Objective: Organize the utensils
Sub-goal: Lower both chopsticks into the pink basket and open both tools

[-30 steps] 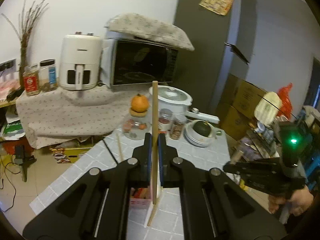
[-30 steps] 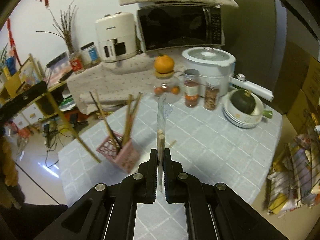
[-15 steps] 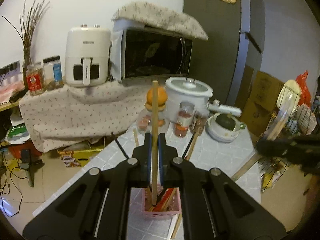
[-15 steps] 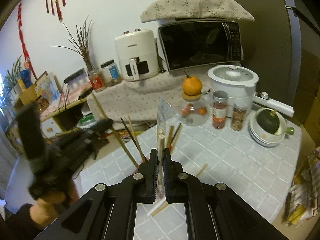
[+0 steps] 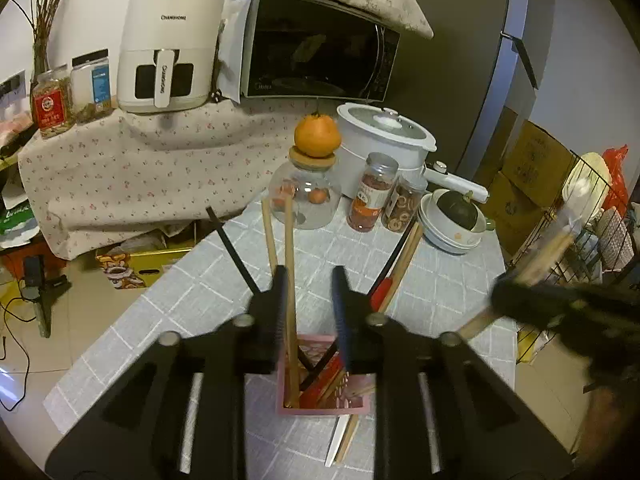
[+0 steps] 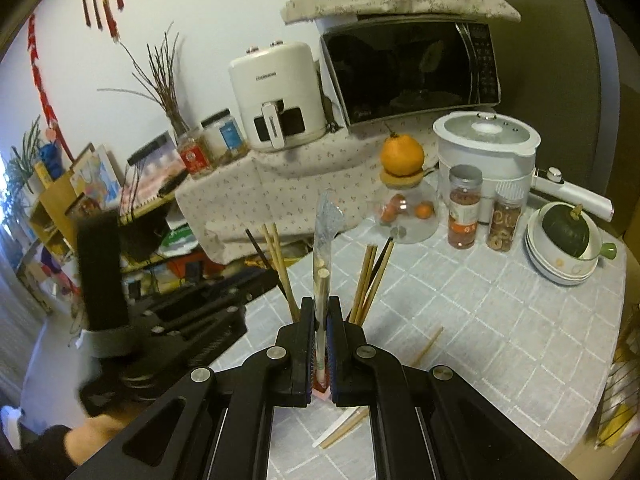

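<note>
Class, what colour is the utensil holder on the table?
Pink holder, clearest in the left wrist view.

Only readable stuff here is on the white air fryer (image 5: 170,46) sitting on the floral-cloth counter: "CHANGHONG" is printed small across its upper front, and the same word runs down its white handle (image 5: 165,78). The microwave (image 5: 316,58) has a little logo along its bottom edge, too blurry to make out. Jar labels and the paper up top are unreadable too.
</note>
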Available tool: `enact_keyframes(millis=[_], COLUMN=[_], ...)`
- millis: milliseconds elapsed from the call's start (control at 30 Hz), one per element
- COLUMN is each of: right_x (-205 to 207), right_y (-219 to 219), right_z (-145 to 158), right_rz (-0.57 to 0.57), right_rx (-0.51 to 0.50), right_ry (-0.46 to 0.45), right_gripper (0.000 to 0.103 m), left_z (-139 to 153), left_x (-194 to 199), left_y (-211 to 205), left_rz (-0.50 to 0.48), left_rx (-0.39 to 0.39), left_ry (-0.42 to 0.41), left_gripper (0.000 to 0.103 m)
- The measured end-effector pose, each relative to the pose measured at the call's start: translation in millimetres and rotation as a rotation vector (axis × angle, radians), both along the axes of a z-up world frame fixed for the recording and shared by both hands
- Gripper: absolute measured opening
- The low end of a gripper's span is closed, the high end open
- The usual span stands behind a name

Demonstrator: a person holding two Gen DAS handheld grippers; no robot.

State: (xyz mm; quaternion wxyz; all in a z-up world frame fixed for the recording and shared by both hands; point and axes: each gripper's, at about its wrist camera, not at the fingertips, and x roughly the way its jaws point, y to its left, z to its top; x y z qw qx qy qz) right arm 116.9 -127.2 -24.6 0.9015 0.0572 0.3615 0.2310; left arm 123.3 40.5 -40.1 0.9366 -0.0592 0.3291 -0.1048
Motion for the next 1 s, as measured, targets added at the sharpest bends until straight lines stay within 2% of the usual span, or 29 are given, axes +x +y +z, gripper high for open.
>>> enact_keyframes(millis=[200, 367, 500, 533, 633, 767, 867, 1000], right_x=[6.7, 13.0, 18.9, 19.8, 19.6, 10.4, 6.8, 9.3], right_y=[11.6, 26.1, 32.5, 31.8, 21.0, 0.7, -15.8, -37.8], right_z=[-19.8, -35.0, -46.5, -46.9, -39.8, -21.7, -17.8, -26.2], right_rz=[0.000, 0.013, 0.012, 0.008, -0.022, -0.048, -0.067, -0.115], right_rx=[-0.044, -0.075, -0.064, -0.053, 0.017, 0.065, 0.072, 0.048], right_ry=[0.035, 0.065, 0.094, 0.100, 0.114, 0.071, 0.071, 0.108], right_gripper=[0.005, 0.006, 0.007, 0.009, 0.024, 0.048, 0.051, 0.056], left_z=[2.3, -4.3, -11.3, -12.6, -15.0, -16.0, -18.5, -27.7], left_x=[-10.8, -18.5, -20.9, -21.5, -23.6, -26.5, -29.0, -32.2], left_y=[15.9, 24.9, 31.7, 32.5, 30.8, 27.6, 25.3, 19.7], left_rz=[0.022, 0.057, 0.084, 0.087, 0.088, 0.069, 0.059, 0.037], left_rx=[-0.033, 0.019, 0.027, 0.025, 0.029, 0.014, 0.012, 0.016], left_ry=[0.069, 0.142, 0.192, 0.200, 0.219, 0.242, 0.260, 0.299], left_gripper=[0.028, 0.029, 0.032, 0.034, 0.048, 0.058, 0.067, 0.071])
